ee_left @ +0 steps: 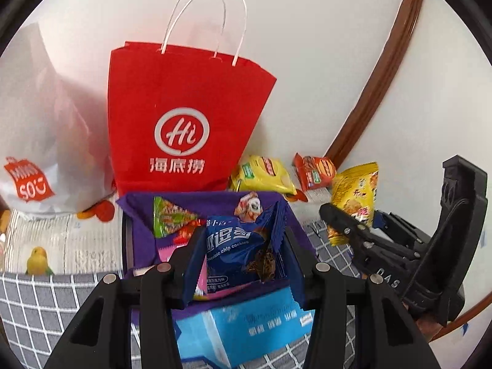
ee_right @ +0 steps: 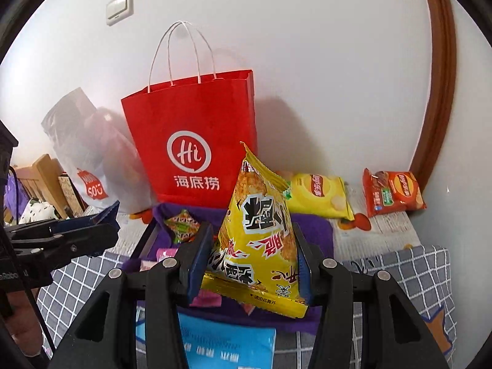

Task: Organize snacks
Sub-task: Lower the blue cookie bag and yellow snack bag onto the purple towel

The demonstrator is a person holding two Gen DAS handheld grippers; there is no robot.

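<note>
My left gripper point(ee_left: 243, 252) is shut on a blue chocolate chip cookie packet point(ee_left: 236, 246), held above a purple box point(ee_left: 138, 230) that holds several small snacks. My right gripper point(ee_right: 250, 261) is shut on a yellow snack bag point(ee_right: 261, 240), also over the purple box point(ee_right: 319, 230). In the left wrist view the right gripper point(ee_left: 353, 227) shows at the right with the yellow snack bag point(ee_left: 356, 196). A yellow chip bag point(ee_right: 316, 195) and a red chip bag point(ee_right: 392, 192) lie by the wall. The left gripper point(ee_right: 92, 224) shows at the left edge of the right wrist view.
A red paper bag point(ee_left: 184, 117) with white handles stands against the wall behind the box. A white plastic bag point(ee_left: 37, 141) sits to its left. A light blue pack point(ee_left: 246, 329) lies under my grippers on a grey checked cloth point(ee_right: 399, 276). A brown curved frame point(ee_right: 439, 77) runs up the right wall.
</note>
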